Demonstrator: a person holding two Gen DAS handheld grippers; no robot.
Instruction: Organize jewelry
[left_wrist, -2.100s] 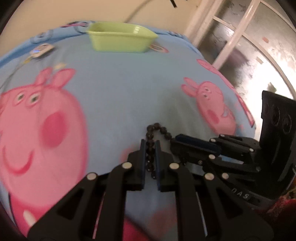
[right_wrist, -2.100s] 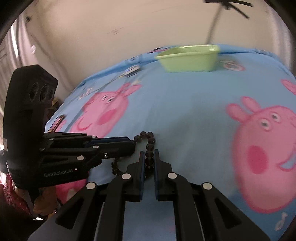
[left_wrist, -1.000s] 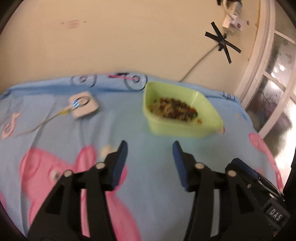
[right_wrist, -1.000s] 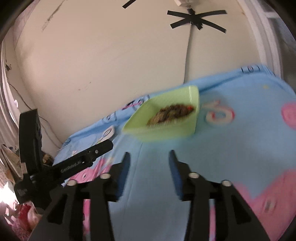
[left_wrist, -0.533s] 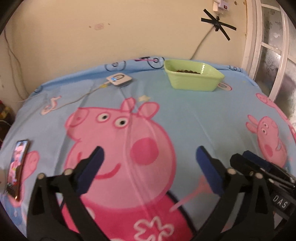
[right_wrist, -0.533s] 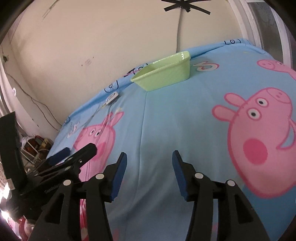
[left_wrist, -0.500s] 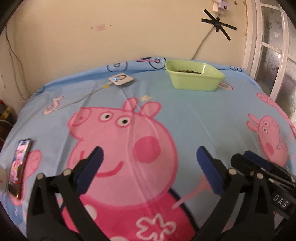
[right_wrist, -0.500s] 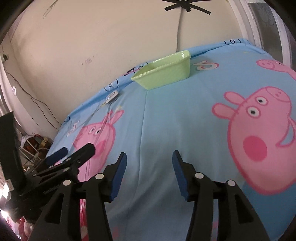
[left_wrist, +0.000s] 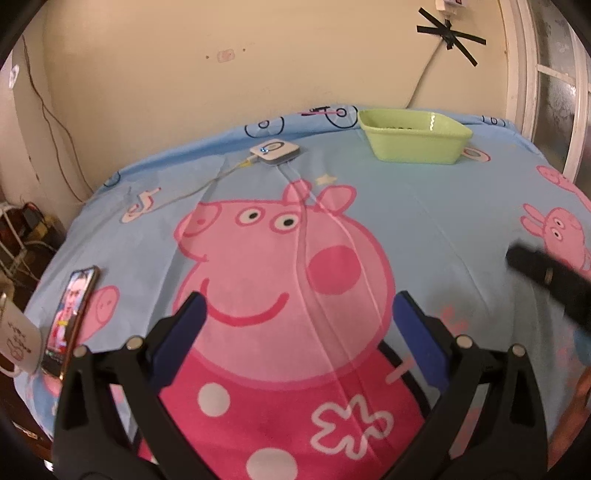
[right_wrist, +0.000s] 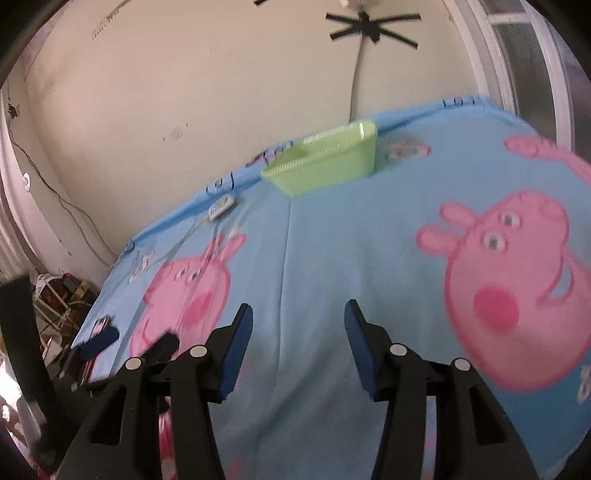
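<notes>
A light green tub (left_wrist: 413, 142) stands at the far edge of the blue cartoon-pig bedsheet (left_wrist: 424, 221); dark beads (left_wrist: 397, 128) just show over its rim. My left gripper (left_wrist: 299, 306) hangs wide open over the big pink pig print, well short of the tub, with nothing between its fingers. My right gripper (right_wrist: 298, 314) is open too and holds nothing, with the tub (right_wrist: 325, 162) far ahead of it. Each gripper shows in the other's view: the right one (left_wrist: 546, 273) at the right edge, the left one (right_wrist: 107, 339) blurred at lower left.
A small white device (left_wrist: 275, 151) with a cable lies left of the tub. A phone (left_wrist: 72, 306) and a white mug (left_wrist: 14, 339) sit at the bed's left edge. A wall runs behind the bed, a window frame (left_wrist: 532, 74) at right.
Both grippers were shut on a dark bead string, carried it to the tub and let it go there. They then drew back from the tub, and the left jaws spread wide.
</notes>
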